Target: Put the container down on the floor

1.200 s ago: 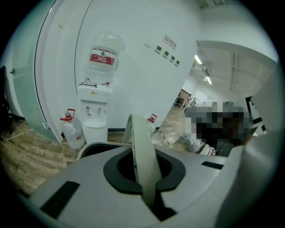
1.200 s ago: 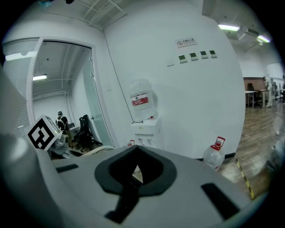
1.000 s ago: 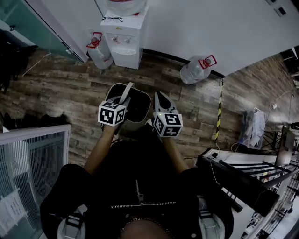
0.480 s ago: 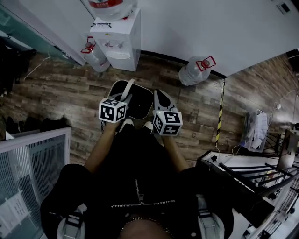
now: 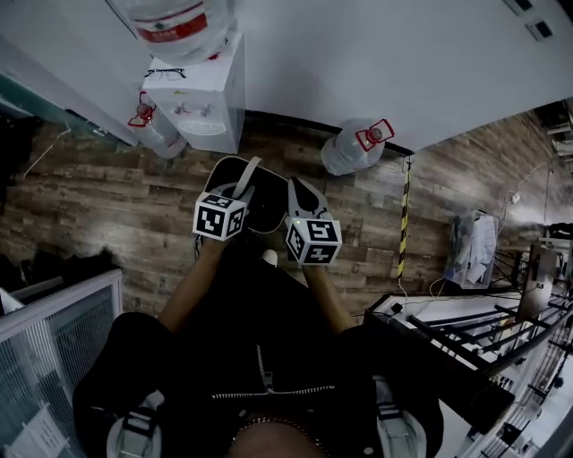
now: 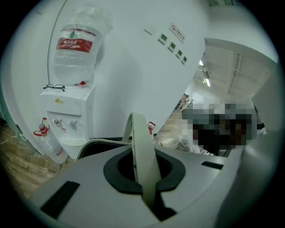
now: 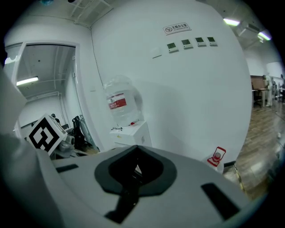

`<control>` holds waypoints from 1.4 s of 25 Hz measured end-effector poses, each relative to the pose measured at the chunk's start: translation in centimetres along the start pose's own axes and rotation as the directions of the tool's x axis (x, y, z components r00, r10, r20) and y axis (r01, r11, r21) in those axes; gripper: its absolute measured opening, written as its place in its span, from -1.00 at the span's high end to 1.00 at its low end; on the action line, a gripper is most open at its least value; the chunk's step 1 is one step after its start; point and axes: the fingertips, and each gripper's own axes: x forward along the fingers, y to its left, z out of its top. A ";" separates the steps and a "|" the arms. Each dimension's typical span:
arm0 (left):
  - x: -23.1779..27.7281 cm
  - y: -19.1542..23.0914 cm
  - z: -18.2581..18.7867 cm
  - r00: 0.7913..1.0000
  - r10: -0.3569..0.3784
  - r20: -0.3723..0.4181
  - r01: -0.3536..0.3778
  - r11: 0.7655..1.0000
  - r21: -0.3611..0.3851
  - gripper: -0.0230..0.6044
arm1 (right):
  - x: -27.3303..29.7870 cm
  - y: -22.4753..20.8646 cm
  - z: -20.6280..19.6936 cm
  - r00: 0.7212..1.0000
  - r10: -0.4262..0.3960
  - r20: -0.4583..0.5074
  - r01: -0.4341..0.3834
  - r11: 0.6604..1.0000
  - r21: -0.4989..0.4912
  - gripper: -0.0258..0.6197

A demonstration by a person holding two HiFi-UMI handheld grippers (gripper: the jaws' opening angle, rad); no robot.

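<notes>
The left gripper (image 5: 236,188) is clamped on the container's pale strap handle (image 6: 143,164). The container (image 5: 265,202) therefore hangs just ahead of and below its jaws, clear of the wooden floor (image 5: 376,215). The right gripper (image 5: 301,193) has its jaws together at the container's right rim; I cannot tell whether it grips anything. The floor lies straight below the 2 grippers, so the coming move is probably down.

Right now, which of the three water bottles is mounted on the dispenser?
The red-labelled bottle, upturned on top of the white dispenser. The bottle beside the dispenser and the bottle further right rest on the floor.
</notes>
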 end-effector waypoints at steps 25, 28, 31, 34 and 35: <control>14.1 7.5 9.7 0.995 -0.083 -0.047 0.083 0.996 0.009 0.88 | 10.9 -6.8 5.1 0.988 -0.154 -0.008 0.154 0.988 0.028 0.89; 16.6 8.8 10.6 0.997 -0.069 -0.042 0.068 0.997 -0.023 0.88 | 12.7 -8.4 4.9 0.989 -0.148 -0.014 0.149 0.988 0.036 0.89; 19.3 9.7 11.5 0.998 -0.053 -0.030 0.052 0.998 -0.022 0.88 | 14.9 -10.3 4.6 0.990 -0.141 -0.026 0.142 0.989 0.041 0.89; 22.3 10.8 12.3 0.999 -0.032 -0.004 0.031 0.999 -0.043 0.88 | 17.3 -12.2 3.9 0.991 -0.121 -0.050 0.123 0.991 0.043 0.89; 23.3 11.3 12.4 1.000 -0.021 0.000 0.021 0.998 -0.055 0.88 | 18.0 -12.8 3.5 0.991 -0.117 -0.059 0.119 0.992 0.044 0.89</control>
